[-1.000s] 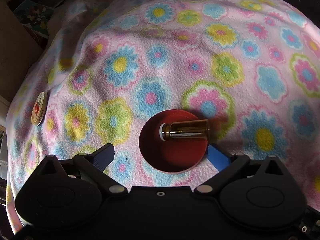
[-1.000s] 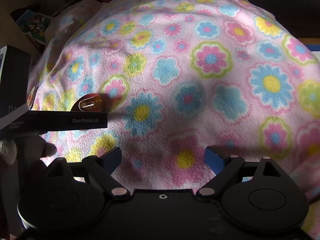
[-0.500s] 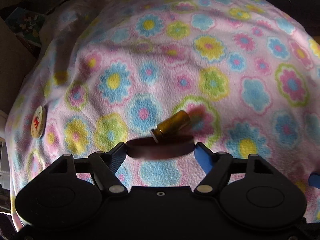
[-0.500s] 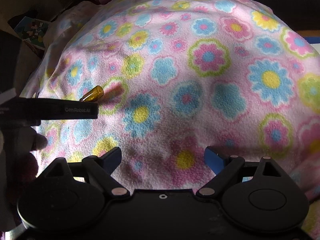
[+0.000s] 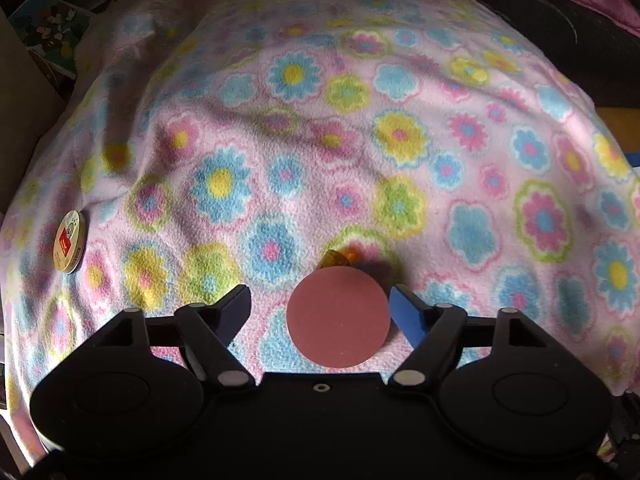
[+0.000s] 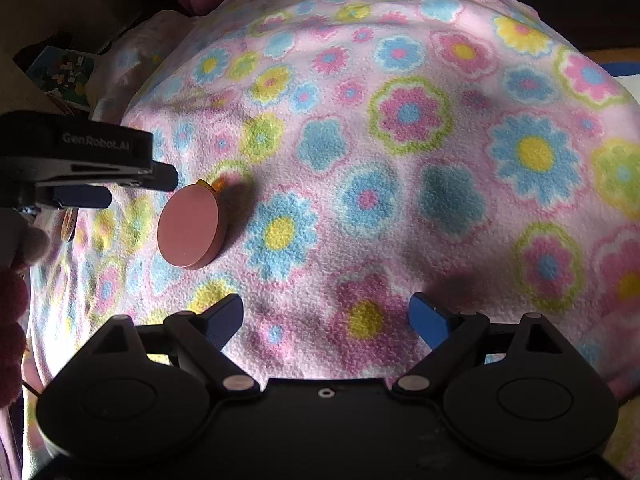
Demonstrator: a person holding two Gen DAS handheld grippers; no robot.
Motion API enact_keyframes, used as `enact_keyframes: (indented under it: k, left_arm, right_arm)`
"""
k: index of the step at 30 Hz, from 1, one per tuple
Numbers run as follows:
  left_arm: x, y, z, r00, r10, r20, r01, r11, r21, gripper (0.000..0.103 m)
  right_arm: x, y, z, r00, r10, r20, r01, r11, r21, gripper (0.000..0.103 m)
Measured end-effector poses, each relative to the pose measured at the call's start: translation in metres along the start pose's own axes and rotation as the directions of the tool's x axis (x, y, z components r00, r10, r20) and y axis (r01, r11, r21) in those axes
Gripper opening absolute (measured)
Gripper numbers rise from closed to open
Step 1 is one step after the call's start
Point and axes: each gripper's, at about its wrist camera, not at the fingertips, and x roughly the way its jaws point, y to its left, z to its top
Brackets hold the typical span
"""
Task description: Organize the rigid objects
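Note:
A round red dish [image 5: 338, 316] shows its flat underside between the fingers of my left gripper [image 5: 320, 312]. The jaws are opening, and the left pad [image 5: 236, 312] stands clear of the dish. Just beyond the dish, a small amber bottle [image 5: 340, 256] lies on the flowered blanket [image 5: 400, 140], mostly hidden. In the right wrist view the dish [image 6: 192, 226] is tilted with its far edge by the bottle [image 6: 212, 185], below the left gripper [image 6: 120, 184]. My right gripper [image 6: 326, 320] is open over bare blanket with nothing between its fingers.
A round cream tin [image 5: 70, 240] with a red label lies near the blanket's left edge. Beyond the top left corner lies a picture box [image 5: 48, 32]. A hand [image 6: 24, 240] holds the left gripper. Dark furniture borders the far right.
The left gripper closed on the dish and lifted and tipped it. The bottle slid out onto the blanket. The dish now shows its underside and the jaws have widened again. The right gripper stayed put.

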Motion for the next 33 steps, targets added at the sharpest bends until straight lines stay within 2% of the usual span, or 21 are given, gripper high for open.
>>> enact_keyframes:
  k: [5, 12, 13, 15, 18, 19, 26, 30, 33]
  left_arm:
    - [0.023, -0.01, -0.01, 0.998, 0.045, -0.032, -0.044, 0.999, 0.026, 0.087]
    - [0.048, -0.019, -0.014, 0.994, 0.083, -0.073, -0.081, 0.996, 0.034, 0.088]
    - [0.05, -0.019, -0.014, 0.994, 0.078, -0.076, -0.075, 0.997, 0.035, 0.086]
    - [0.048, -0.015, -0.015, 0.997, 0.036, -0.069, -0.034, 0.999, 0.02, 0.067]
    - [0.033, -0.007, -0.017, 0.999, 0.03, -0.037, -0.03, 1.0, -0.005, 0.051]
    - [0.027, -0.002, -0.018, 0.999, 0.036, -0.028, -0.036, 0.999, -0.01, 0.05]
    - [0.018, 0.056, -0.029, 0.998, 0.046, -0.034, -0.05, 0.99, -0.13, 0.051]
    - [0.027, 0.083, -0.035, 0.996, 0.075, -0.051, -0.083, 0.981, -0.177, 0.057]
    - [0.033, 0.101, -0.039, 0.996, 0.065, -0.062, -0.077, 0.972, -0.223, 0.058]
  right_arm:
    - [0.0, -0.001, 0.0, 1.0, 0.006, 0.0, -0.006, 1.0, 0.007, 0.09]
    - [0.0, -0.001, 0.0, 1.0, 0.005, 0.001, -0.005, 1.0, 0.006, 0.09]
    - [0.0, -0.001, 0.0, 1.0, 0.002, 0.002, -0.002, 1.0, 0.002, 0.09]
    - [-0.001, 0.001, -0.001, 1.0, -0.008, 0.004, 0.008, 1.0, -0.009, 0.09]
    - [-0.003, 0.005, -0.002, 0.999, -0.029, 0.019, 0.029, 0.999, -0.041, 0.09]
    - [-0.005, 0.007, -0.002, 0.999, -0.035, 0.027, 0.036, 0.998, -0.055, 0.09]
    - [-0.01, 0.033, -0.001, 0.996, -0.026, 0.082, 0.04, 0.982, -0.185, 0.091]
    - [0.003, 0.051, 0.009, 0.995, -0.036, 0.095, 0.06, 0.962, -0.268, 0.091]
    - [0.015, 0.069, 0.023, 0.995, 0.003, 0.104, 0.032, 0.943, -0.33, 0.1]
